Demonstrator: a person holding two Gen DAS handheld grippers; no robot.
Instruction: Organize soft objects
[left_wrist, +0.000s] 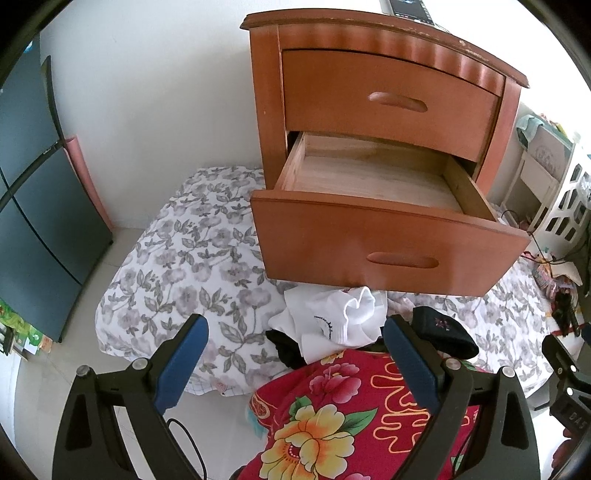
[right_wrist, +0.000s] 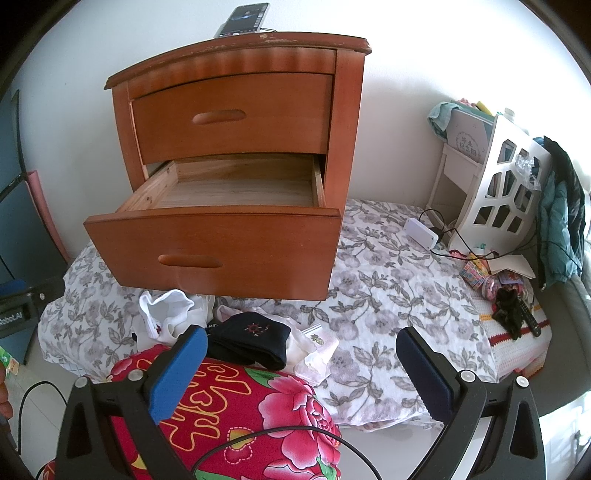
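Note:
A wooden nightstand (left_wrist: 388, 88) stands on a floral sheet (left_wrist: 177, 266); its lower drawer (left_wrist: 373, 184) is pulled out and looks empty. It also shows in the right wrist view (right_wrist: 221, 236). In front of it lie white socks (left_wrist: 340, 321), a black sock (left_wrist: 443, 332) and other small garments. The same pile appears in the right wrist view: white socks (right_wrist: 166, 314), black sock (right_wrist: 255, 339), pale pink cloth (right_wrist: 317, 354). My left gripper (left_wrist: 295, 354) is open above the pile. My right gripper (right_wrist: 303, 358) is open just right of the pile. Both are empty.
A red floral cushion (left_wrist: 351, 417) lies nearest me, below the pile. A phone (right_wrist: 243, 18) rests on the nightstand top. At the right are a white lattice shelf (right_wrist: 506, 184), a white box with cables (right_wrist: 421, 232), a hanging teal jacket (right_wrist: 561, 221) and clutter (right_wrist: 509, 291). A dark cabinet (left_wrist: 33, 184) stands left.

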